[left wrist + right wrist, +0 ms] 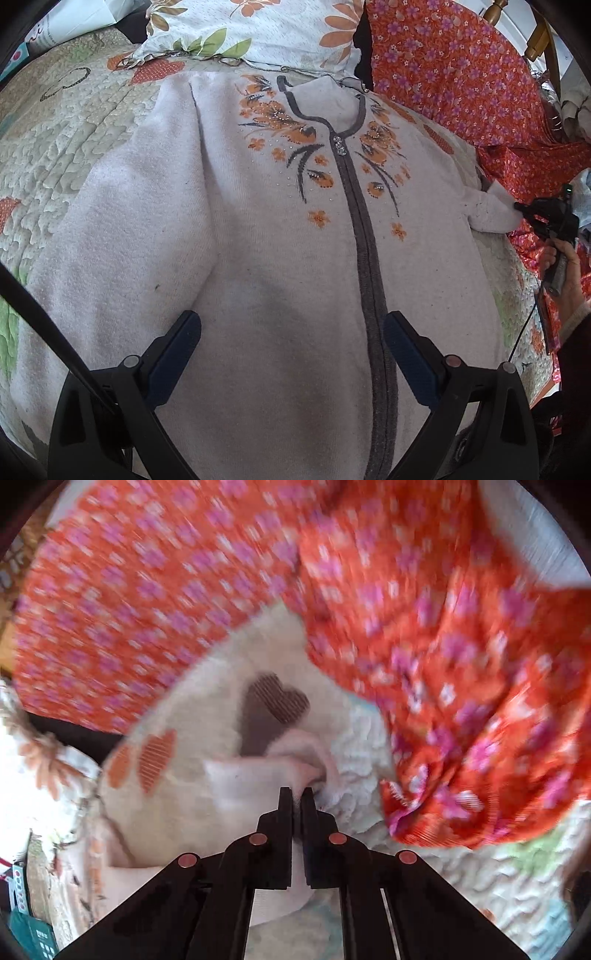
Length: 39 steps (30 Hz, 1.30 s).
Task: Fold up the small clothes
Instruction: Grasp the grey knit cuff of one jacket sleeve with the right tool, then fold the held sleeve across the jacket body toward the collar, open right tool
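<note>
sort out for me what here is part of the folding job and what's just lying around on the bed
Part of the job:
- white zip cardigan
- its sleeve
- right gripper, shut on the sleeve
- left gripper, open above the cardigan

Lying about:
- quilted bedspread
- floral pillow
- orange flowered cloth

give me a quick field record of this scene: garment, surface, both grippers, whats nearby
garment: pale pink zip cardigan with orange flower print, spread front-up
surface: quilted bedspread
left hand-held gripper: open, over the cardigan's lower front, holding nothing
right hand-held gripper: shut on the sleeve end
nearby: floral pillow beyond the collar; orange flowered cloth beside the gripped sleeve
fold: not yet begun
</note>
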Tool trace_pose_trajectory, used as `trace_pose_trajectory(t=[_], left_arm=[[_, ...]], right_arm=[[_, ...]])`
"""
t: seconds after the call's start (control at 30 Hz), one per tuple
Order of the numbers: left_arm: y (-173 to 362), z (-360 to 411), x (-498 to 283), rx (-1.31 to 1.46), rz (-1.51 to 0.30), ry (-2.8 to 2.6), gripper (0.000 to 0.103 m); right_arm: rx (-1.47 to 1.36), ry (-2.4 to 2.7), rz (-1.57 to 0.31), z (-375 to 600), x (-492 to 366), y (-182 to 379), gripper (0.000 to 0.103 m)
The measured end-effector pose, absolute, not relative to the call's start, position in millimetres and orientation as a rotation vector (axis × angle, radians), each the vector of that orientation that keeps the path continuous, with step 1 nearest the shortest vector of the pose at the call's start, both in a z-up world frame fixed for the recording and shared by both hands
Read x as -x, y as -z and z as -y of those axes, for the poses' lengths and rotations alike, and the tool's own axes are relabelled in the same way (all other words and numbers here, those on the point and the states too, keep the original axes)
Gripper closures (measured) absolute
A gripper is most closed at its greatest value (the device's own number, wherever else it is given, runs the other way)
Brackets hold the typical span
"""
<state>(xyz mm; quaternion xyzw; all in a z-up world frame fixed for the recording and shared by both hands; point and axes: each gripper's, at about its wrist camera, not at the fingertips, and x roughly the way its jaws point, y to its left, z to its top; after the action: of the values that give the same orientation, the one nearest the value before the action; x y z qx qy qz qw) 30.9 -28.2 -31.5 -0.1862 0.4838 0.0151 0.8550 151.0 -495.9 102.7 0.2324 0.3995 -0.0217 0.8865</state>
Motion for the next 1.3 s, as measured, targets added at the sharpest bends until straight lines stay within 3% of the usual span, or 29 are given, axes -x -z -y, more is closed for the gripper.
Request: trace_pose_trajectory(t=[0.2,0.4,0.53,0.63,0.8,1.03,1.13,1.17,1.2,1.3], left_arm=[[17,21,-19,0.42,-0.973,-0.03,0.004],[-2,4,-6,0.461,-0.904,-0.049,0.004],[-11,-5,-1,0.466,-0.86,-0.08,0.004],[-10,-9,0,0.477,-0.857,-0.093,0.004],[-2,-8,-2,0.477,-0.875,-0.096,0.004],[13,2,-14,0.465,-0.938,-0.075,0.004],[16,4,-18,0.462,-0.949,-0.075,0.004],[16,3,-18,0.464,-0.948,-0.074,0.004],[15,4,-18,0.466,-0.947,-0.073,0.004],[10,1,-14,0.472,-0.929,-0.074,0.004]], right_arm=[[-0.486,0.06,-0.74,502,-76,-142,0.097],[-0.542,0.204,-0.836,535,-6,-87,0.095],[-0.699,0.23,-0.853,576,19,-57,0.084],[-0.732,0.181,-0.844,598,9,-48,0.084],[-0.67,0.078,-0.848,616,-32,-55,0.07],[-0.568,0.013,-0.868,592,-106,-53,0.066],[-0.552,0.029,-0.901,575,-128,-44,0.069],[-0.558,0.015,-0.908,569,-130,-42,0.09],[-0.563,0.004,-0.907,564,-130,-42,0.098],[-0.511,0.071,-0.858,558,-117,-56,0.098]])
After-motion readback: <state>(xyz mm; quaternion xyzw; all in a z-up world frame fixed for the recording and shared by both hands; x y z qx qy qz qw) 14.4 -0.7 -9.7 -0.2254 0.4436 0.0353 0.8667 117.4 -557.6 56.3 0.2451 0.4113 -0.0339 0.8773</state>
